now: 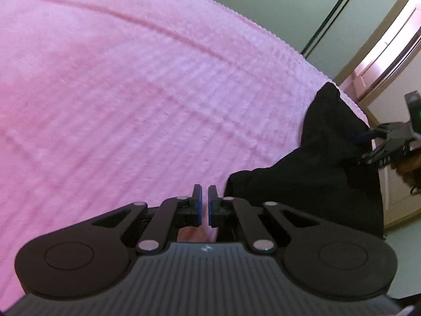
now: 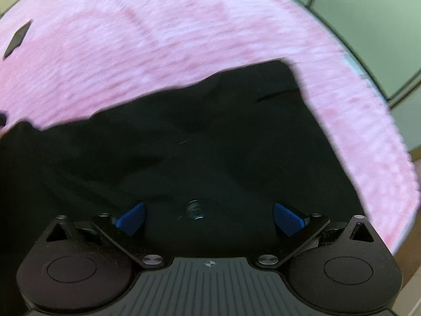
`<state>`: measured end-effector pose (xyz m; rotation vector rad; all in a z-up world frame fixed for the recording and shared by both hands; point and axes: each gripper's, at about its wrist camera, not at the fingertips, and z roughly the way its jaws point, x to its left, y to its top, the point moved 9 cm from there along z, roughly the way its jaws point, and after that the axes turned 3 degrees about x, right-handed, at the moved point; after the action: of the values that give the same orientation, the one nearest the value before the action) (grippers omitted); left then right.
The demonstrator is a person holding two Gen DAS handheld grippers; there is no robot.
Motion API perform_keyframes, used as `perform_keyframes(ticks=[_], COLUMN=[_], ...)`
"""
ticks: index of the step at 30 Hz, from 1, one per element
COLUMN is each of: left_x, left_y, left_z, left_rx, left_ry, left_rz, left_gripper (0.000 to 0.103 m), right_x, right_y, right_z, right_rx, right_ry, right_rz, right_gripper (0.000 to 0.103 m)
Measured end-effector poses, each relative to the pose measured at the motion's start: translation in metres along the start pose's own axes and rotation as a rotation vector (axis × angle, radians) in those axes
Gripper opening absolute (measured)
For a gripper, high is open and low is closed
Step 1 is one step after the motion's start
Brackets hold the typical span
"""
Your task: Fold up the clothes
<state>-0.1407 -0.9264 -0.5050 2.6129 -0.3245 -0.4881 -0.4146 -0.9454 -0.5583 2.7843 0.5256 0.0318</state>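
A black garment (image 1: 310, 181) lies crumpled on a pink ribbed bedcover (image 1: 131, 92), near its right edge. My left gripper (image 1: 204, 194) is shut with nothing between its blue pads and hovers over bare pink cover just left of the garment. In the right wrist view, the black garment (image 2: 210, 137) fills the middle, with a small metal button (image 2: 194, 212) on it. My right gripper (image 2: 209, 217) stands open wide above the cloth, the button between its fingers, and grips nothing. From the left wrist view the right gripper (image 1: 361, 147) shows at the garment's far right side.
The bedcover (image 2: 158, 26) drops off along its right edge. Grey-green panels (image 1: 276, 2) and a pale door frame (image 1: 389, 52) stand beyond it. A small dark flat object (image 2: 18, 38) lies on the cover at far left.
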Motion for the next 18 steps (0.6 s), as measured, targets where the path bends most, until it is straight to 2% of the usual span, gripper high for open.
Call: perform_keyframes(ticks=[4, 7, 8, 10, 13, 16, 18], left_x=[-0.027, -0.057, -0.064, -0.066, -0.060, -0.053, -0.050], left_y=[-0.007, -0.023, -0.031, -0.046, -0.068, -0.088, -0.108], left_z=[-0.019, -0.013, -0.007, 0.004, 0.008, -0.009, -0.025], left_rx=[-0.037, -0.026, -0.012, 0.015, 0.017, -0.020, -0.038], left_ry=[-0.022, -0.059, -0.057, -0.004, 0.072, 0.156, 0.202], left_rz=[0.037, 0.071, 0.083, 0.115, 0.129, 0.121, 0.104], left_gripper=[0.002, 0.005, 0.005, 0.005, 0.005, 0.005, 0.005], right_x=[-0.002, 0.001, -0.005, -0.020, -0.064, -0.071, -0.048], right_y=[0.021, 0.033, 0.036, 0.041, 0.041, 0.026, 0.007], right_z=[-0.025, -0.018, -0.011, 0.003, 0.014, -0.003, -0.019], right_rx=[-0.157, -0.199, -0.205, -0.218, -0.240, -0.302, -0.351], right_ry=[0.088, 0.144, 0.128, 0.091, 0.030, 0.029, 0.058], right_rz=[0.014, -0.020, -0.020, -0.012, 0.124, 0.128, 0.053], right_gripper=[0.102, 0.102, 0.102, 0.102, 0.102, 0.102, 0.102])
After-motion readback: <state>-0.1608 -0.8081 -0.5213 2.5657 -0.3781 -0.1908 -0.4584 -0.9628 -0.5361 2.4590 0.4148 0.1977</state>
